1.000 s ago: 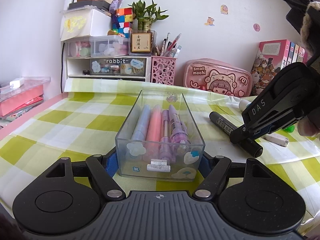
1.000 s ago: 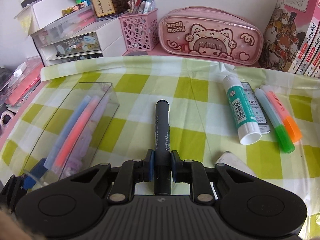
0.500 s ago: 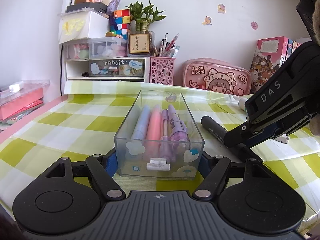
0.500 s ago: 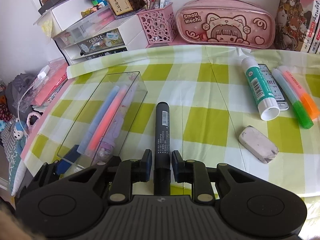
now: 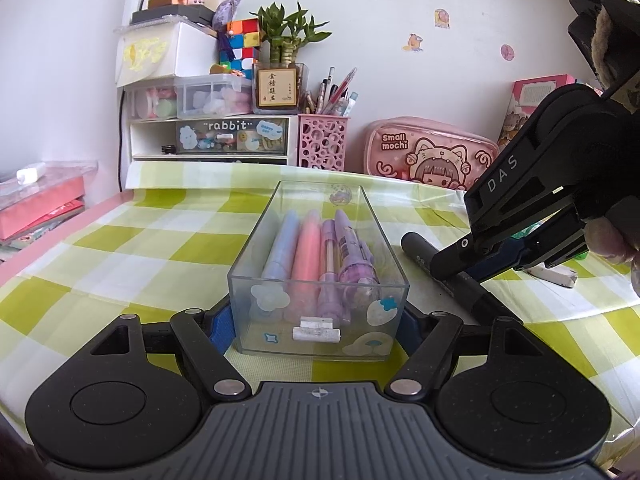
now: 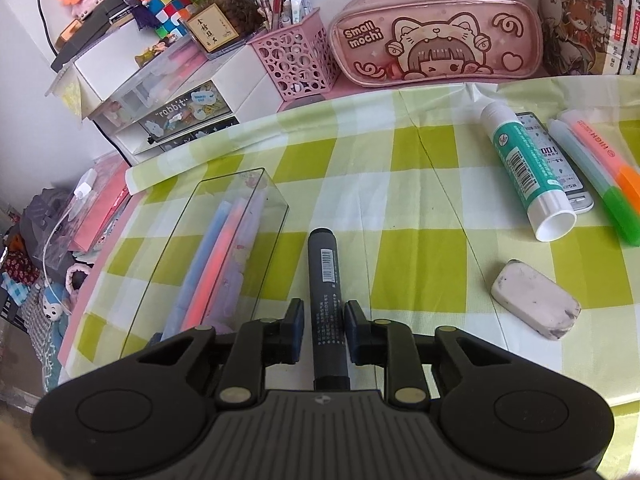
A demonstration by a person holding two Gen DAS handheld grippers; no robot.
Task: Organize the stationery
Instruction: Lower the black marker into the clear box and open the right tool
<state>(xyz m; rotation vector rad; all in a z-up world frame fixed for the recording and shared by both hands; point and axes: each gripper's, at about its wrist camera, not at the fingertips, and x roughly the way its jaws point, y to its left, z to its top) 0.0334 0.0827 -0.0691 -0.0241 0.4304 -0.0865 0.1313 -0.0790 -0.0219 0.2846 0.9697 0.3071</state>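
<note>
While the left gripper (image 5: 318, 316) clamps the near end of the clear box (image 5: 320, 264) on the checked tablecloth (image 5: 120, 248), blue, pink and purple pens lie lengthwise inside it. Just right of the box, the right gripper (image 6: 322, 330) is closed on the black marker (image 6: 325, 280), its jaws having just closed further. Farther right lie an eraser (image 6: 536, 304), a glue stick (image 6: 524, 172) and two highlighters (image 6: 600, 176).
</note>
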